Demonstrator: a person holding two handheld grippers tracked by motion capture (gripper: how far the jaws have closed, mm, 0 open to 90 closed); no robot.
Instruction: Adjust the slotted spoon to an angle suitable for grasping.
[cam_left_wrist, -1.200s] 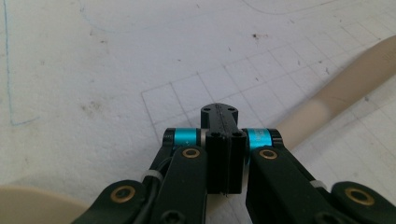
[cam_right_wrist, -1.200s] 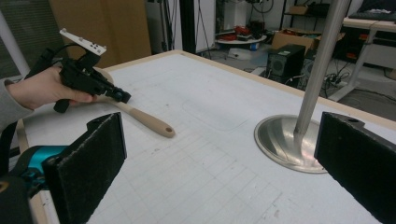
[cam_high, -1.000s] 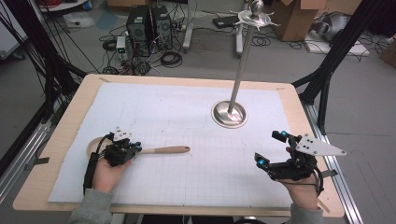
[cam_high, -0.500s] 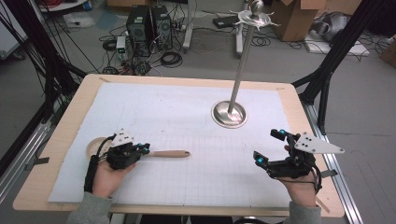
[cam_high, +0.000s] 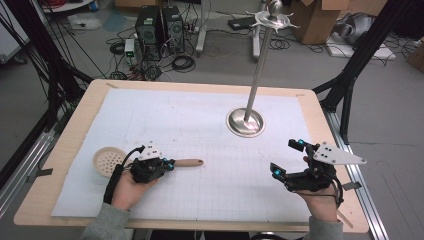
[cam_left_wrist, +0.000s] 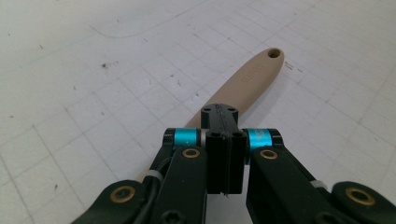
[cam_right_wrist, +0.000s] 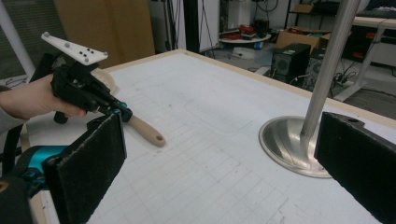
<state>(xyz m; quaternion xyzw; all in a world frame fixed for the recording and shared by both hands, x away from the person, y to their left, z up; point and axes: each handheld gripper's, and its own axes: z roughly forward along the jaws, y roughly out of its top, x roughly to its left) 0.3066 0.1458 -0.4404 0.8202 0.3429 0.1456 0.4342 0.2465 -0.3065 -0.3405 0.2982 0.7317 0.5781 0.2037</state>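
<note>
Holding my left tongs (cam_high: 169, 163) pressed together right over the handle of the wooden skimmer spoon (cam_high: 187, 162), lower left of the high view. In the left tongs' own view the jaws look fully shut, with the tan handle running out from under them toward the upper right; can't tell if they're actually pinching it or just sitting on top. The spoon lies flat on the white grid mat (cam_high: 200, 125) that covers the bench (cam_high: 60, 150), its round holed head (cam_high: 107, 160) sticking out to the left of my hand, the handle end with the hole pointing right. My right tongs (cam_high: 285, 160) are spread wide with nothing between them, lower right of the frame, well apart from the spoon. The metal stand (cam_high: 245, 121) sits on its round base right of centre, near the far edge of the mat.
</note>
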